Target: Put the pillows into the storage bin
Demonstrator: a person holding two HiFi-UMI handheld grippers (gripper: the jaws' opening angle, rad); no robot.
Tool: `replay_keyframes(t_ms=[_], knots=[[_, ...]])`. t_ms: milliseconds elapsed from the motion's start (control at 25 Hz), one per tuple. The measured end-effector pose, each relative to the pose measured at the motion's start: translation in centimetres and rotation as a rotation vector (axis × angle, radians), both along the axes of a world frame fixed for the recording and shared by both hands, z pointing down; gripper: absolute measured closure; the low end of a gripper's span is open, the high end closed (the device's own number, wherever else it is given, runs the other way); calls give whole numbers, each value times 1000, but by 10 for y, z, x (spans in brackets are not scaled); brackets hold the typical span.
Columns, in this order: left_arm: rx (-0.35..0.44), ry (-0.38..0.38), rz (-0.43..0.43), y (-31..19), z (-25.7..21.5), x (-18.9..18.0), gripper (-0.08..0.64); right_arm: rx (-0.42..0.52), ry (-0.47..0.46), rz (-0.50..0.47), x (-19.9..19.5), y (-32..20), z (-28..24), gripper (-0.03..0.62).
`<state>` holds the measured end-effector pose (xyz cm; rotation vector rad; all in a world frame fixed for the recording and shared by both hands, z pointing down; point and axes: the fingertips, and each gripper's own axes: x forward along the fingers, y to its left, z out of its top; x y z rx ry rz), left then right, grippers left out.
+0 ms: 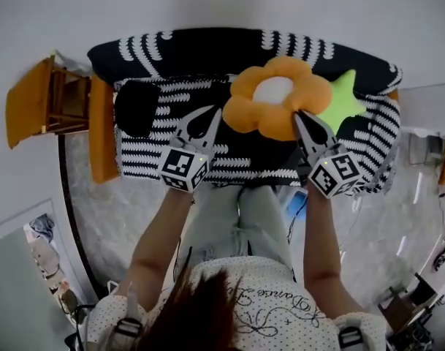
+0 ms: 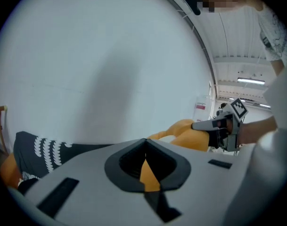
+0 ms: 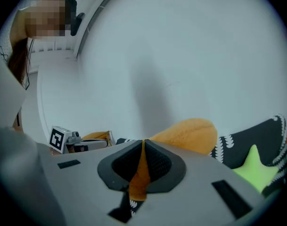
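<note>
As left claw (image 1: 215, 115) and right claw (image 1: 297, 115) clench its petals, flower pillow (image 1: 279, 98) held between them

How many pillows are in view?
3. The orange flower pillow is held by the left gripper and right gripper; the green star pillow is at its right; the black pillow lies left on the sofa. Others may be hidden.

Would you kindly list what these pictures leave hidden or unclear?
- Green star pillow: head view, left part hidden behind the orange flower pillow.
- Orange flower pillow: both gripper views, mostly hidden behind the left gripper and right gripper shut on it.
- Storage bin: not identifiable in any view.
</note>
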<state>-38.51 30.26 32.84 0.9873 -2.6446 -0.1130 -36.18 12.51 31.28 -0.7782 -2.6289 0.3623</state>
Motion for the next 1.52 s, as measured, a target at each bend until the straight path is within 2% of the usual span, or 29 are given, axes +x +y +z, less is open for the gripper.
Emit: replay_keyframes(t_ms=[160,360,520,640,760,880,1000,1240,1520], knots=[[11,-38,-26,14,-37,12,555,16,-48,12,14,2,-41,565],[27,-92,-79,32,-76,15,555,38,-63,33,31,-2,-68,565],[17,-175,-53,28,-106,11,555,60,-81,81,47,-11,-81,565],[15,-216,6,9,-122,10,555,59,-98,142,63,-26,-90,565],[26,-227,77,-20,-127,15,555,29,-130,214,82,-44,-102,565],[48,-226,147,-53,-131,30,555,29,-155,270,108,-63,-114,565],[65,-237,263,-103,-138,53,555,41,-172,364,145,-96,-123,565],[94,-257,441,-201,-151,118,555,64,-194,541,240,-171,-132,566],[118,-226,614,-296,-152,224,555,87,-175,718,370,-240,-132,566]])
